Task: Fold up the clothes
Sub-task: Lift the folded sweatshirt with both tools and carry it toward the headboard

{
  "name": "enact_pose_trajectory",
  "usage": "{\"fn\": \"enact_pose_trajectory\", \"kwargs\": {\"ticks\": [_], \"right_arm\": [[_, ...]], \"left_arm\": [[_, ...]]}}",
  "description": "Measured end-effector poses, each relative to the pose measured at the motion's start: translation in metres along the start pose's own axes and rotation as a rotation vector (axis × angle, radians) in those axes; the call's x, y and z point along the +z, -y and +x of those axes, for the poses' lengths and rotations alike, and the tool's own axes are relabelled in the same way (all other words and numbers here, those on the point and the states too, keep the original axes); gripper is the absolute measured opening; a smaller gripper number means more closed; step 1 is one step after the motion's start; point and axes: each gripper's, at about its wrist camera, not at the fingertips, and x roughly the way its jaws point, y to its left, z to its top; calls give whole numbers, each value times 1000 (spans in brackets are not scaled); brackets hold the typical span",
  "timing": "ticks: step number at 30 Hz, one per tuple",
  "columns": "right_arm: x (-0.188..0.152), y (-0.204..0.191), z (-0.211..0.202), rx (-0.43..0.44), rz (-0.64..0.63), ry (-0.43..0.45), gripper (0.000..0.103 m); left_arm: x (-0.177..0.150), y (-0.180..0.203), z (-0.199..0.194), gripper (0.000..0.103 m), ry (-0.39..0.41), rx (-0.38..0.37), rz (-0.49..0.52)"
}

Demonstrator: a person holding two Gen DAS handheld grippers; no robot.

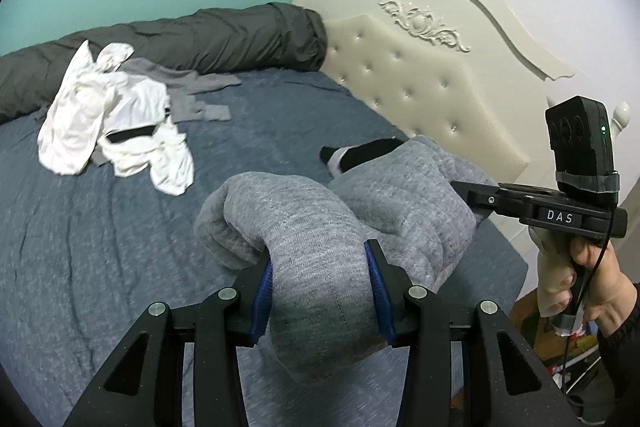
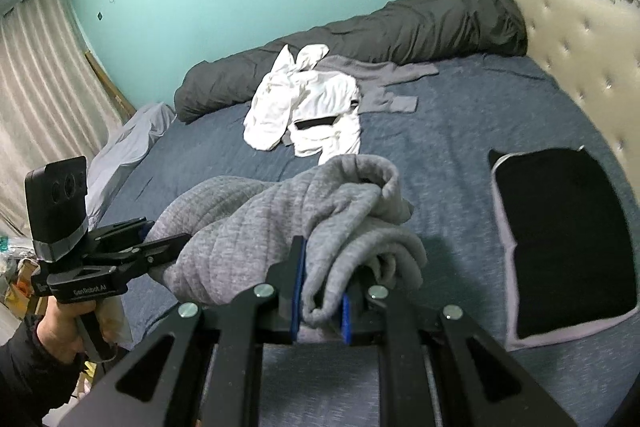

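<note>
The left gripper (image 1: 324,291) is clamped on a thick bunched roll of a grey knit garment (image 1: 320,227), its blue pads set fairly wide by the bulk between them. The right gripper (image 2: 320,291) pinches a thinner gathered edge of the same garment (image 2: 320,219) with its jaws nearly together. The cloth hangs slack between the two — lifted clear of the blue-grey bedsheet (image 1: 120,247), as far as the views show.

The risk sits mostly on the right: that narrow pinch catches only a few layers, and a pull apart to spread the garment could drag the edge out of the pads. On the left, the roll is thick and soft, so inner layers may slide free while the outer ones stay caught — leaving a lopsided fold.

Just beyond the right gripper and off to its right lies a folded black piece with grey trim (image 2: 568,251); a careless drop could land on it and muddle the stack. Farther ahead of both grippers, the white clothes (image 1: 112,115) lie in an unfolded heap, with the rolled dark duvet (image 1: 180,35) behind them.
</note>
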Motion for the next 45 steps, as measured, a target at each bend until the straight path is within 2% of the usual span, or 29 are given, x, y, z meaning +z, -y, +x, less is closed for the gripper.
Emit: {"fn": "enact_pose_trajectory", "kwargs": {"ticks": [11,21,30,33,36,38,42,45], "right_arm": [[51,58,-44,-72,-25,53,14],[112,127,-60,-115,-49,98,13],[150,194,-63,-202,-87,148,13],[157,212,-68,-249,-123,176,13],[150,231,-69,-279,-148,187,13],[132,251,-61,-292,-129,158,13],[91,282,-46,-300,-72,76,13],[54,302,-37,-296,-27,14,13]], "left_arm": [[70,62,42,46,44,-32,41],[145,99,105,46,98,-37,66],[188,131,172,46,162,-40,60],[190,145,195,46,184,-41,67],[175,157,220,46,185,-47,66],[157,160,240,46,153,-59,45],[109,165,278,46,35,-92,-3],[82,169,290,46,-22,-108,-12]]}}
